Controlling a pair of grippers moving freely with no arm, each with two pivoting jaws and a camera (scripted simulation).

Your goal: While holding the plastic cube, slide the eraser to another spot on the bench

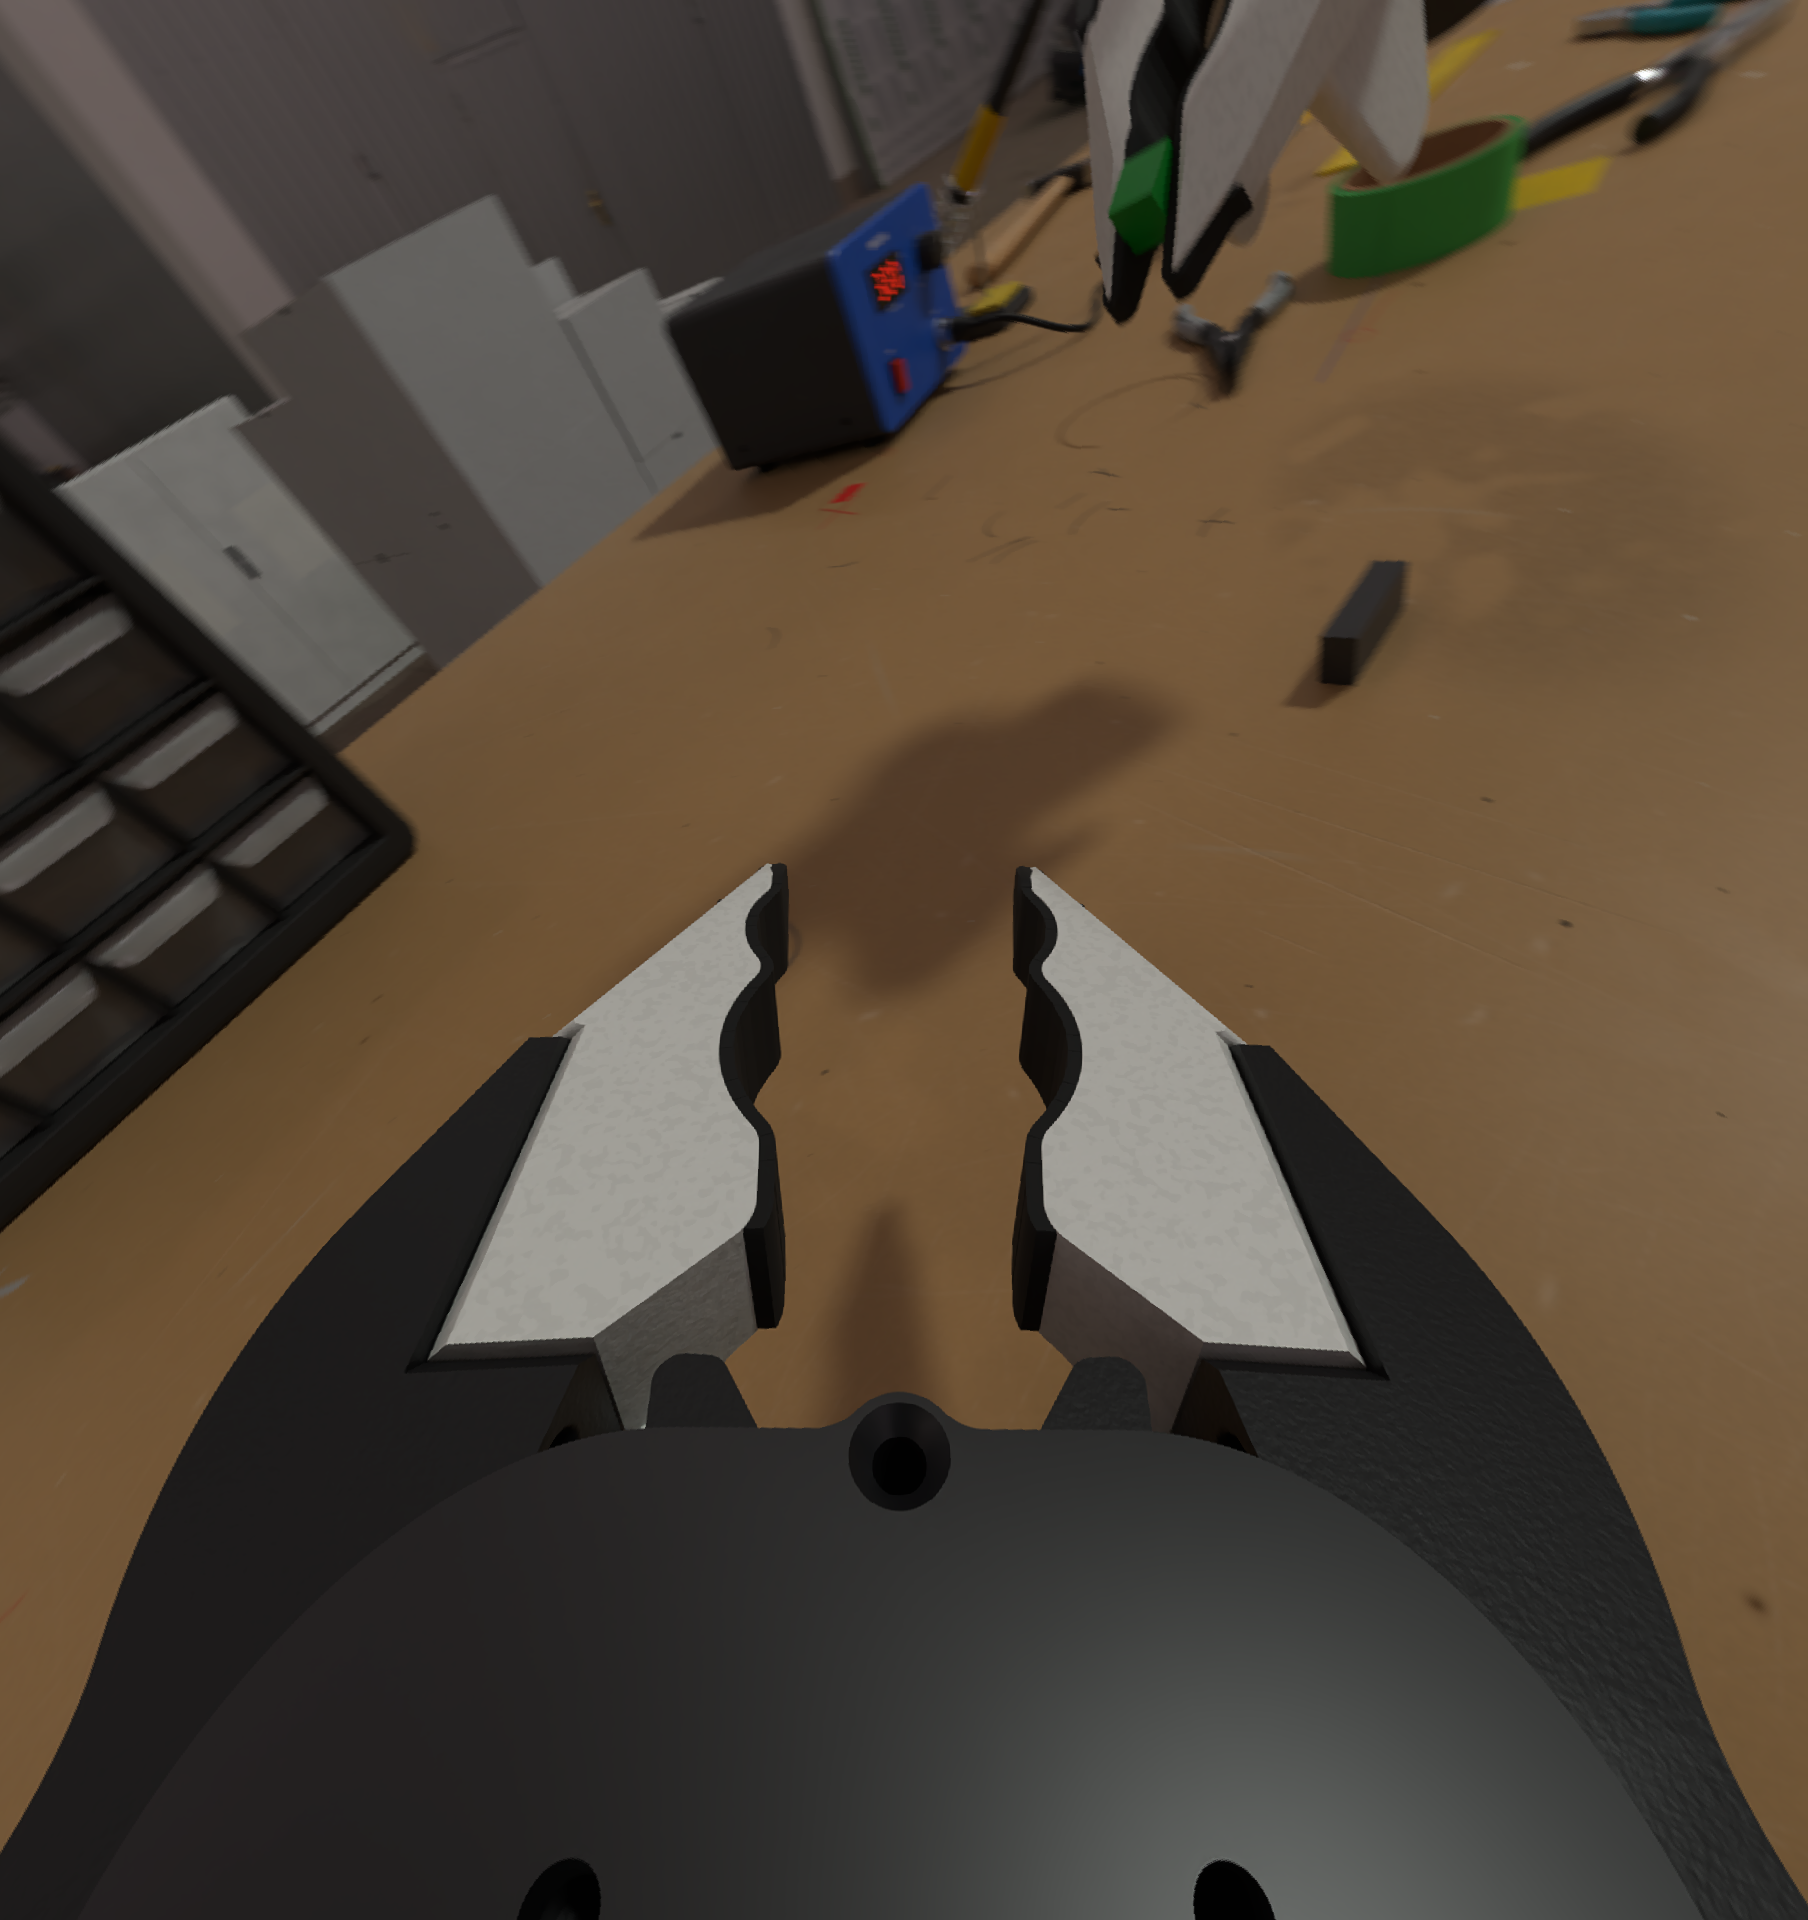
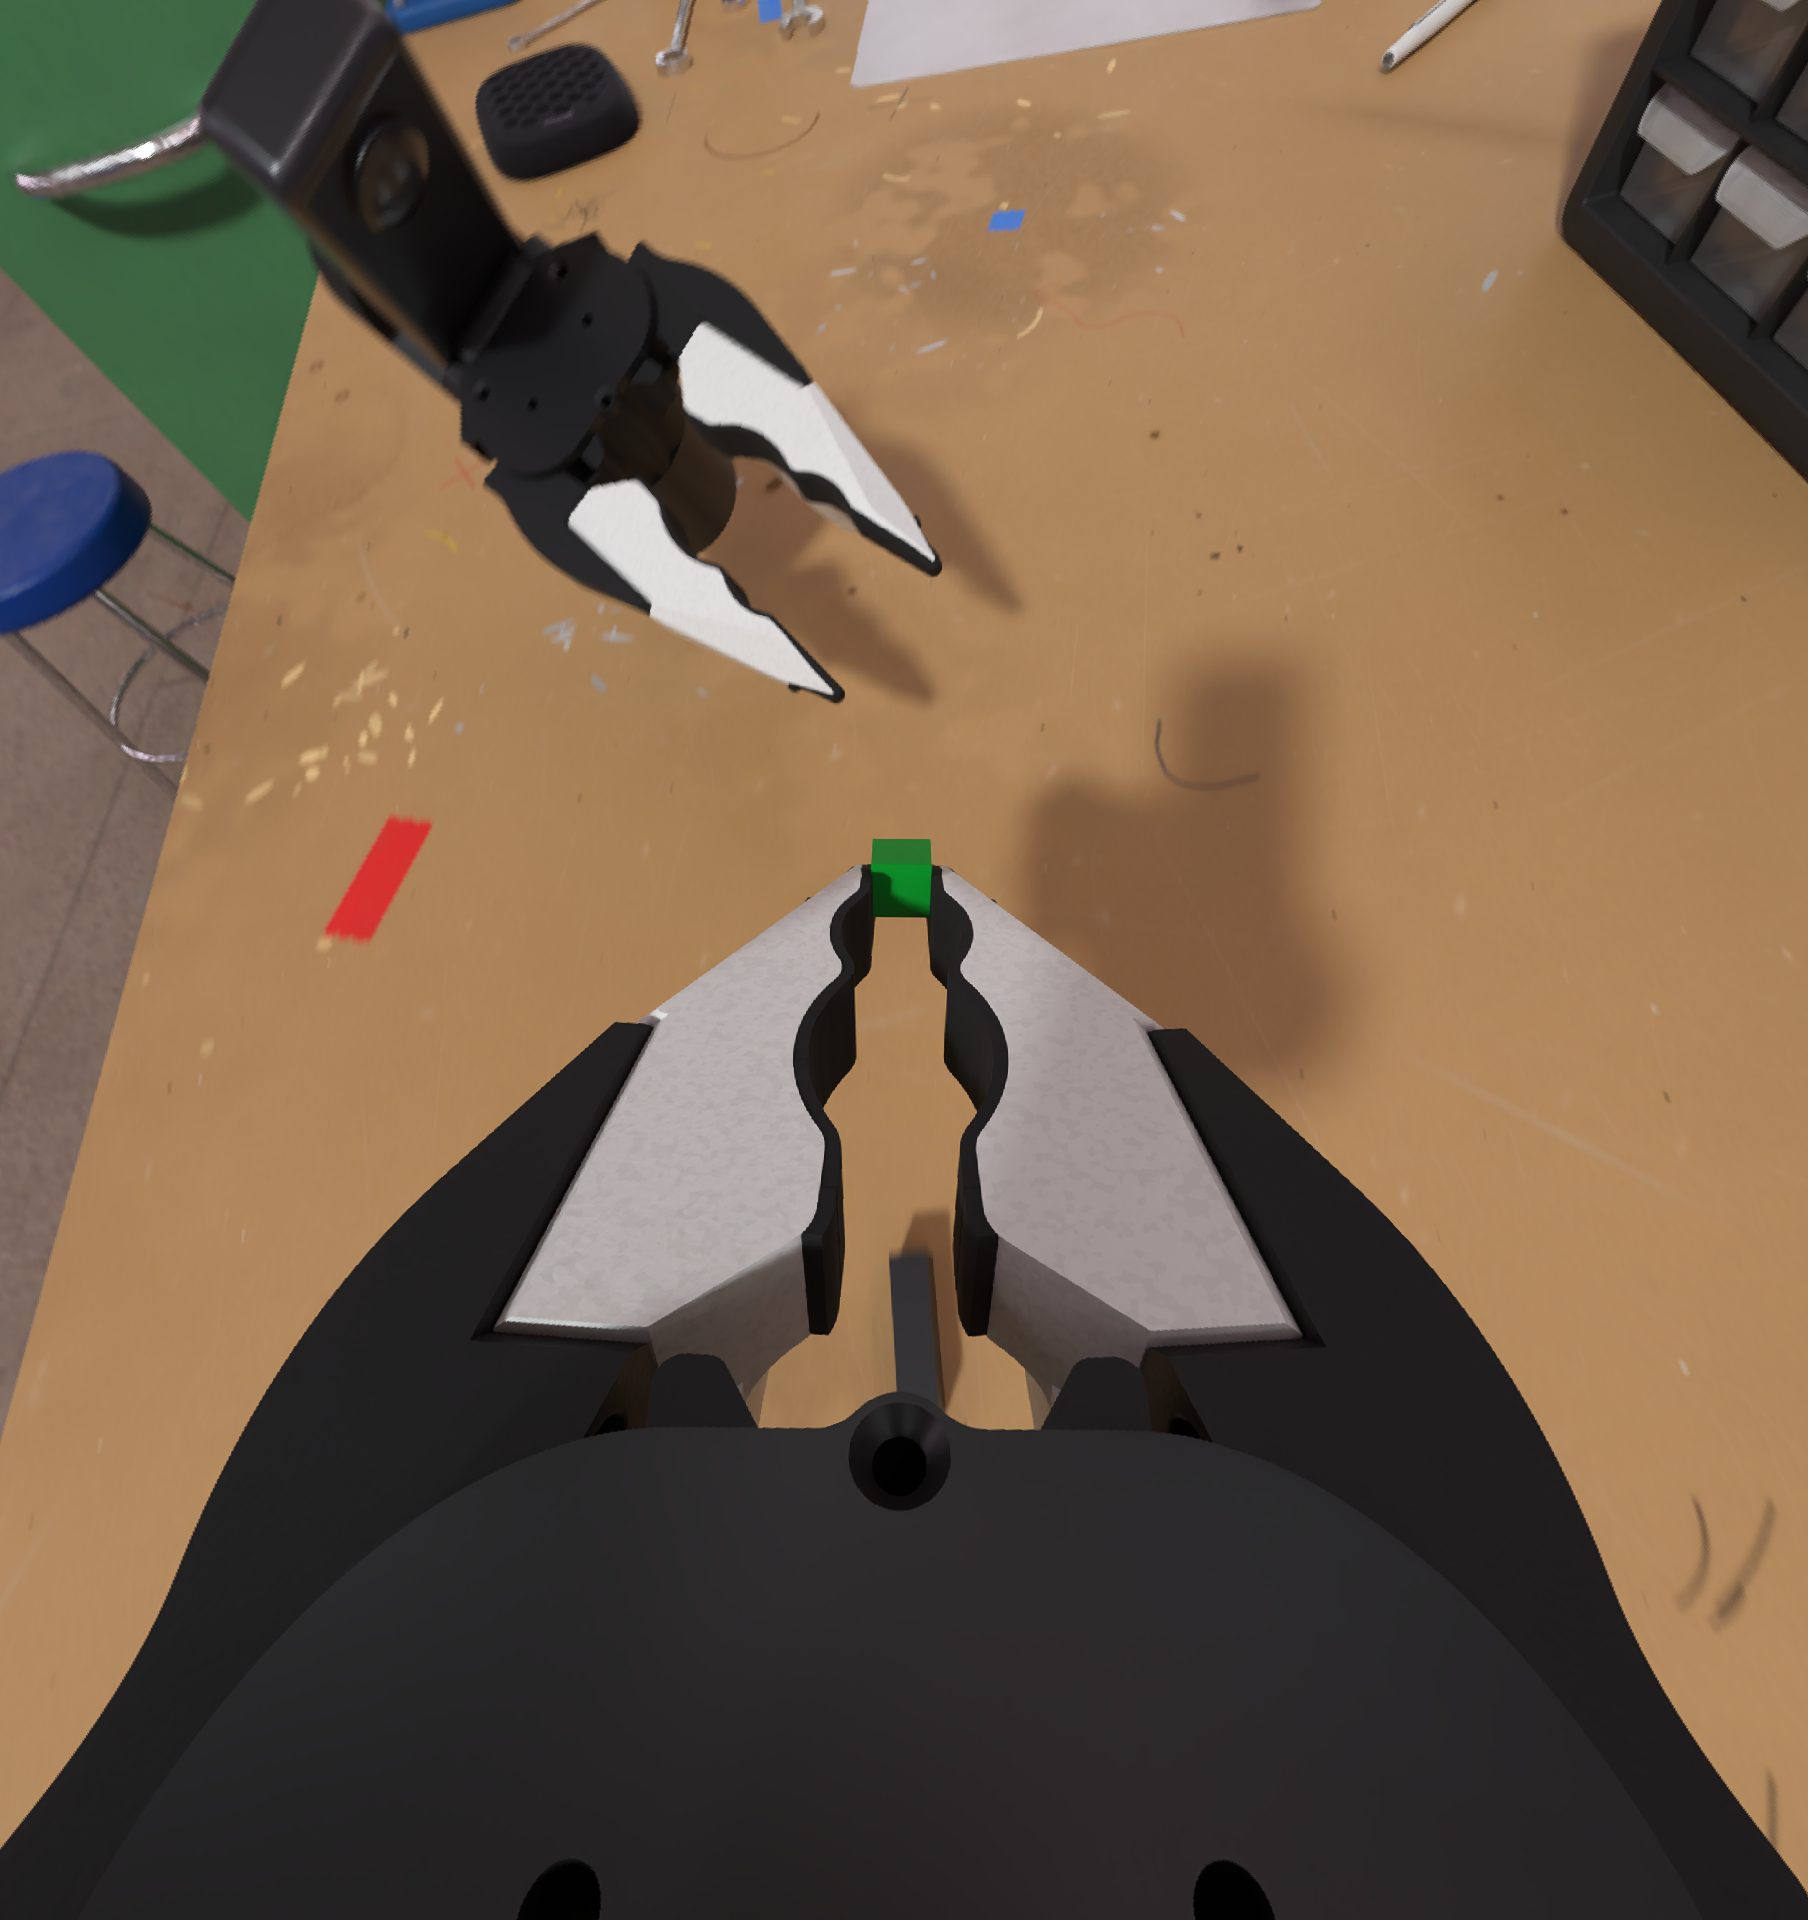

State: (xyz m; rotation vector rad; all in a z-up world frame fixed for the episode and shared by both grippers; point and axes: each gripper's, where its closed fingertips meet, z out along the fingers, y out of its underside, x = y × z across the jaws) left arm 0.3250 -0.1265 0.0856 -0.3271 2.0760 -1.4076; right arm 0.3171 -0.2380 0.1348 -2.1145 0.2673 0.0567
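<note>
My right gripper point(image 2: 900, 883) is shut on a small green plastic cube point(image 2: 900, 878) at its fingertips and holds it above the brown bench point(image 2: 1399, 935). It also shows far off in the left wrist view point(image 1: 1154, 281) with the cube point(image 1: 1141, 197). The eraser point(image 1: 1362, 621) is a black bar lying on the bench, ahead and to the right of my left gripper point(image 1: 900, 883). In the right wrist view the eraser point(image 2: 915, 1325) shows below, between my right fingers. My left gripper is open and empty above the bench; it also shows in the right wrist view point(image 2: 884, 634).
A black drawer cabinet point(image 1: 100, 831) stands at the left, also in the right wrist view point(image 2: 1741, 208). A blue-faced black box point(image 1: 827, 332), a green tape roll point(image 1: 1419, 208), pliers and hand tools lie at the far end. A blue stool point(image 2: 38, 540) stands off the bench edge.
</note>
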